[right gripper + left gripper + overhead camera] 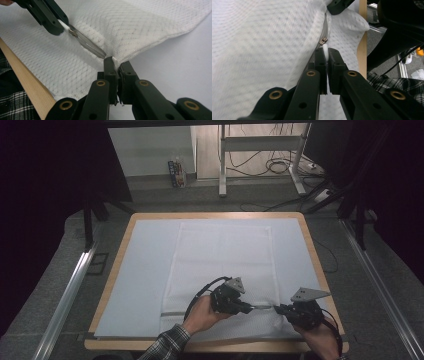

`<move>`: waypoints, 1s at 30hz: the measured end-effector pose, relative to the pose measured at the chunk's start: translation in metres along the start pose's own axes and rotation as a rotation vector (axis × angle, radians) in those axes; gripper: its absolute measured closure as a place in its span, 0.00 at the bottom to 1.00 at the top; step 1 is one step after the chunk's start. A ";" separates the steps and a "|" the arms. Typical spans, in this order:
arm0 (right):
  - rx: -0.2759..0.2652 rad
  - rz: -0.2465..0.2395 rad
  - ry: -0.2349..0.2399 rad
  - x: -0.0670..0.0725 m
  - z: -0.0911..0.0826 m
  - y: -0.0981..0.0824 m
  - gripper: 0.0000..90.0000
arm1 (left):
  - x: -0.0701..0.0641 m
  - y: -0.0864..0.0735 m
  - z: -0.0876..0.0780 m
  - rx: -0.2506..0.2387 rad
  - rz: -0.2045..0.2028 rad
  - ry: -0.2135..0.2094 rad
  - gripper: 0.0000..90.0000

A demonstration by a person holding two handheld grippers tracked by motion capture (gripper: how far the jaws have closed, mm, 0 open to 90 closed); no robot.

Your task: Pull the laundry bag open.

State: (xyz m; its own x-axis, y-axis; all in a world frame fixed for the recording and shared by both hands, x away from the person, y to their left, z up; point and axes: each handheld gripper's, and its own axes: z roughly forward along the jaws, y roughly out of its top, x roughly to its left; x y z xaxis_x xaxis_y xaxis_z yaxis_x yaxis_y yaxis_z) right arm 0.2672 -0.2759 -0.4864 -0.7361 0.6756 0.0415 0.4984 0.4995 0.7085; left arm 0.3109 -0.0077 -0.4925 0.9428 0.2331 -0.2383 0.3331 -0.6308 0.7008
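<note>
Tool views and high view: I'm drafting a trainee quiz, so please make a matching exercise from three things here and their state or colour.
1. left tool
2. right tool
3. table rim

A. bare wood
B. shut on the edge of the mesh cloth
C. shut on the white zipper tab

Pairs: 1-C, 2-B, 3-A

L gripper (248, 308) clamped; R gripper (278, 309) clamped, tips facing.

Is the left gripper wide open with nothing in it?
No, the left gripper is shut on a white zipper pull tab of the mesh bag.
</note>
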 end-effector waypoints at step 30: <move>0.011 0.005 -0.025 -0.003 0.001 -0.003 0.95 | 0.000 -0.029 -0.032 -0.034 -0.038 0.036 0.97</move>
State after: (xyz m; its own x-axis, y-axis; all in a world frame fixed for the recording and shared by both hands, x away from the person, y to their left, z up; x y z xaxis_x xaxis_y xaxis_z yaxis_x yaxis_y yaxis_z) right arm 0.2689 -0.2788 -0.4893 -0.7220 0.6914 0.0276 0.5075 0.5020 0.7003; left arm 0.3004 0.0343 -0.4909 0.9283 0.2834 -0.2409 0.3672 -0.5958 0.7143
